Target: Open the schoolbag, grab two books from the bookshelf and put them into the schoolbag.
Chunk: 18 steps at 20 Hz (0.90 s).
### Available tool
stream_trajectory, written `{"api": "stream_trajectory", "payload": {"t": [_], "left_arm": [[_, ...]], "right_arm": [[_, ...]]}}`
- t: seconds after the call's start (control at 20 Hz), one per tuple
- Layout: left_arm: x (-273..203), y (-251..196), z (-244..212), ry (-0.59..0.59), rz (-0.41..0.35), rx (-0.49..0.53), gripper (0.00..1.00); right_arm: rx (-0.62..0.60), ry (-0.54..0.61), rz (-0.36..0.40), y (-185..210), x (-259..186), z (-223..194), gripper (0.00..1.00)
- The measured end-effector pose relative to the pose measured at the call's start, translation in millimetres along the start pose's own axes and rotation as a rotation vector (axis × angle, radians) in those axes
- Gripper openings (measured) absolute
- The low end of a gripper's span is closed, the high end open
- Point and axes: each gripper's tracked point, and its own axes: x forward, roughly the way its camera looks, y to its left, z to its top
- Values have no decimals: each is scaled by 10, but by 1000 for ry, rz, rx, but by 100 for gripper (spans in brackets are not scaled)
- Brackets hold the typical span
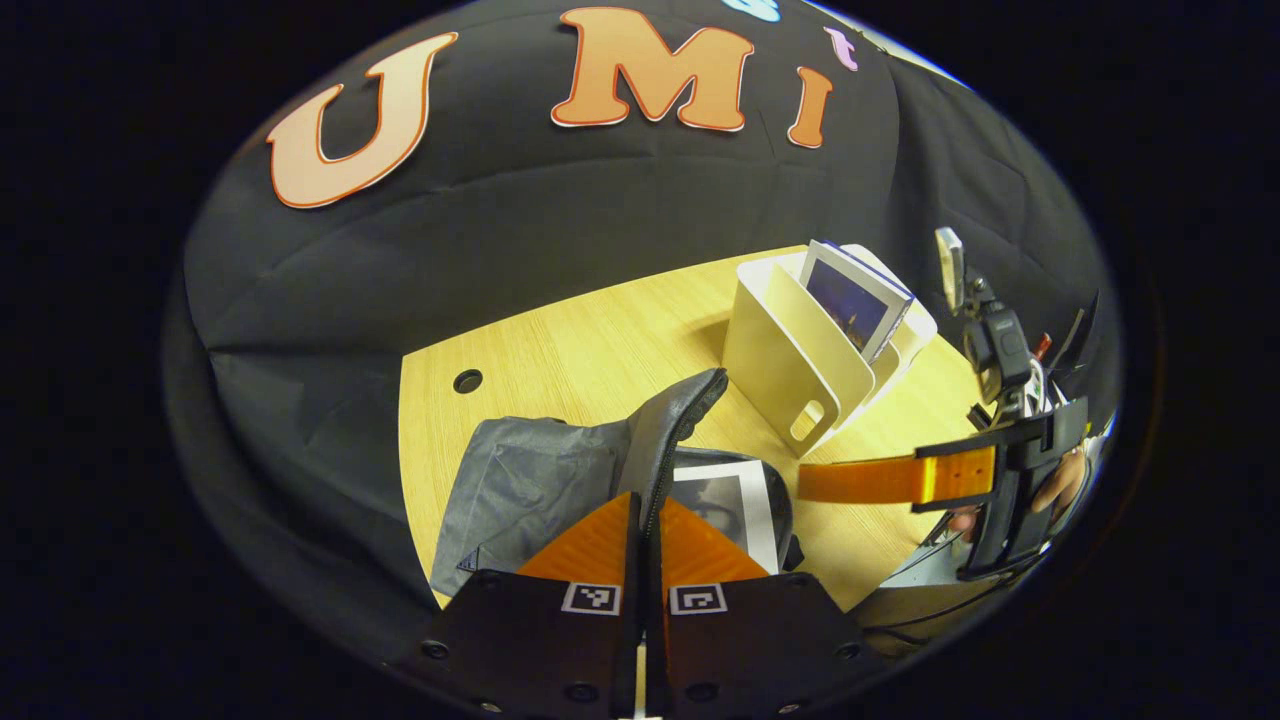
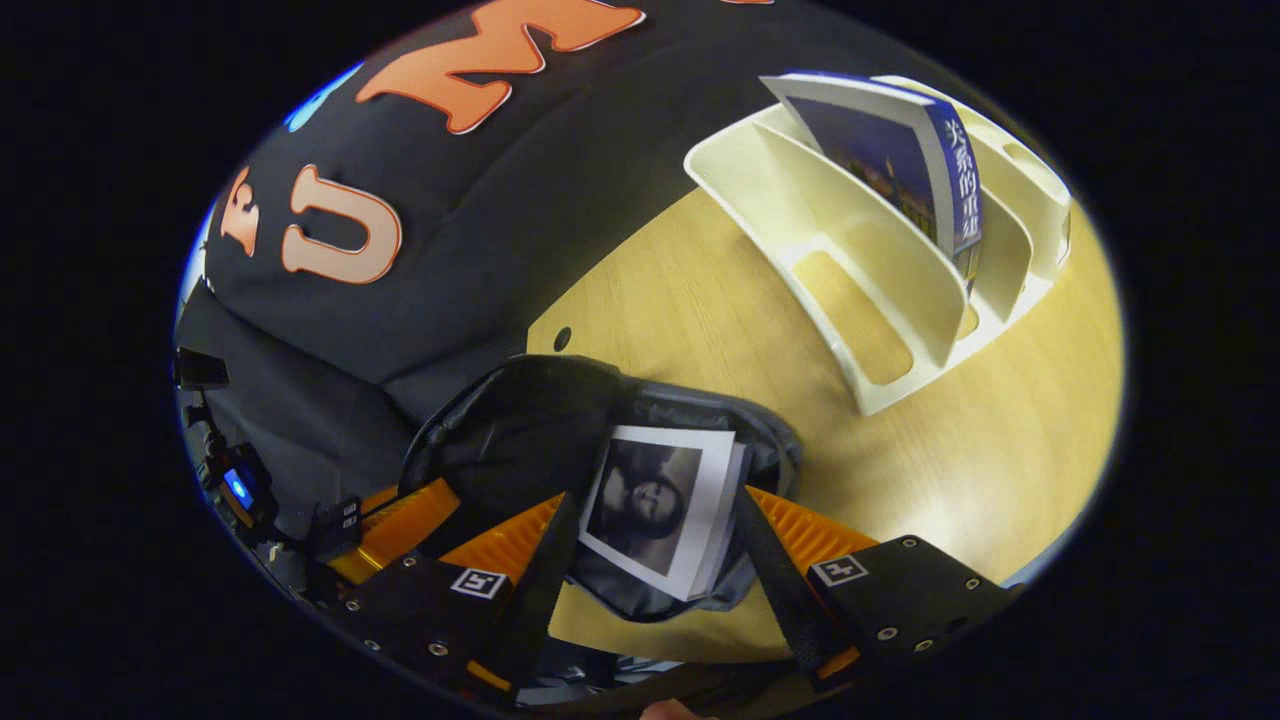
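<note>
Left tool (image 1: 640, 520) clenched on the raised flap (image 1: 672, 420) of the bag (image 1: 530, 490). Right tool (image 2: 650, 530) released, fingers spread either side of the book (image 2: 660, 505) in the bag mouth. Second book (image 2: 890, 150) leans in the shelf (image 2: 880, 290) near the table (image 2: 1000, 450) edge

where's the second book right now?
The blue book stands tilted in the white bookshelf at the table's far right, seen in the right gripper view. The other book already sits in the open schoolbag.
</note>
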Motion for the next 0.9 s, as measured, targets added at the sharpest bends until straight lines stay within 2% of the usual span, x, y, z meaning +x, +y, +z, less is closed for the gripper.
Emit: {"api": "stream_trajectory", "payload": {"t": [0.25,0.6,0.65,0.7,0.9], "left_arm": [[60,-69,-38,17,7,-34,4],[191,-163,-122,41,20,-69,4],[212,-171,-124,45,19,-76,7],[222,-189,-141,47,21,-79,4],[284,-230,-198,63,28,-109,4]], "right_arm": [[-121,-19,-83,-299,-358,411,96],[-226,5,-185,-631,-715,904,97],[-249,6,-205,-674,-766,996,97],[-269,10,-221,-714,-817,1073,97],[-338,22,-279,-822,-1013,1456,97]]}}
